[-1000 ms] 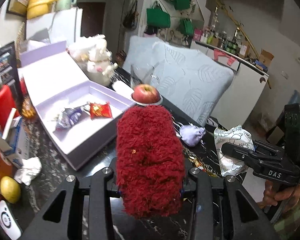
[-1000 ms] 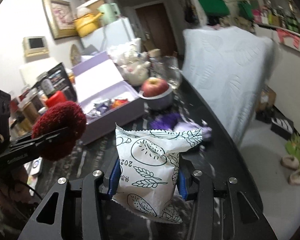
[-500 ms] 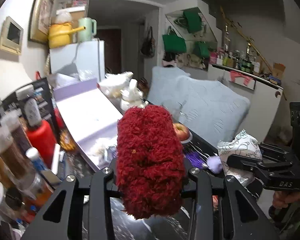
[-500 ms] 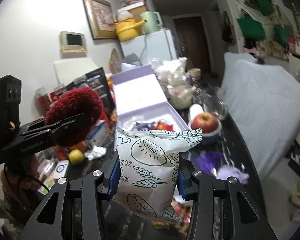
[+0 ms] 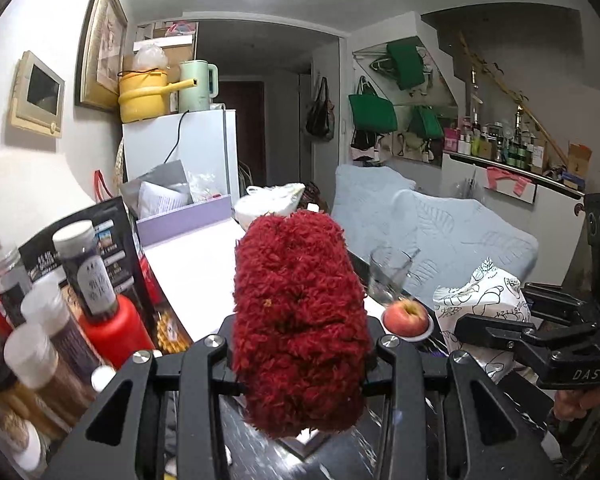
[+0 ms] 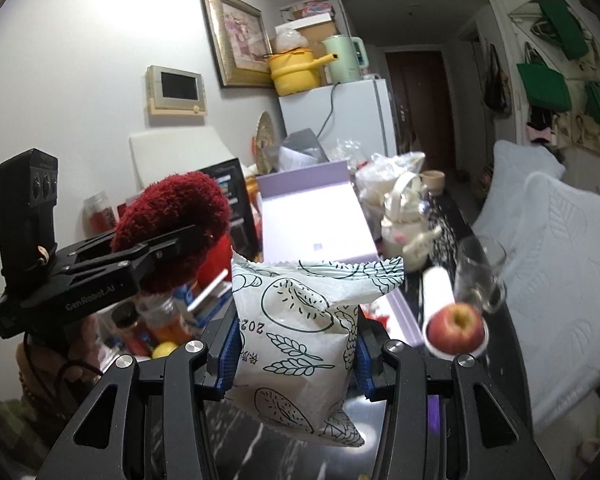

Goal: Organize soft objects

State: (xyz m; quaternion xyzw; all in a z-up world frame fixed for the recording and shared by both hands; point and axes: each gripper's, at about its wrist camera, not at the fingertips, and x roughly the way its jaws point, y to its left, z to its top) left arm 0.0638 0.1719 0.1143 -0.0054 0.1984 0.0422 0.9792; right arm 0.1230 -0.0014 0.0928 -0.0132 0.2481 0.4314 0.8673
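Between claws: one pompom [image 5: 300, 320], one packet [image 6: 300, 332]

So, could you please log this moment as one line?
left gripper: shut on red fluffy item | right gripper: shut on printed pouch | both held above table

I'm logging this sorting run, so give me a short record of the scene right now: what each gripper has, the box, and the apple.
left gripper: shut on red fluffy item, held off the table
right gripper: shut on white printed packet, held upright
purple box: open, lid raised behind it
apple: in a small white dish on the dark table, right of the box
glass: behind the apple, looks empty
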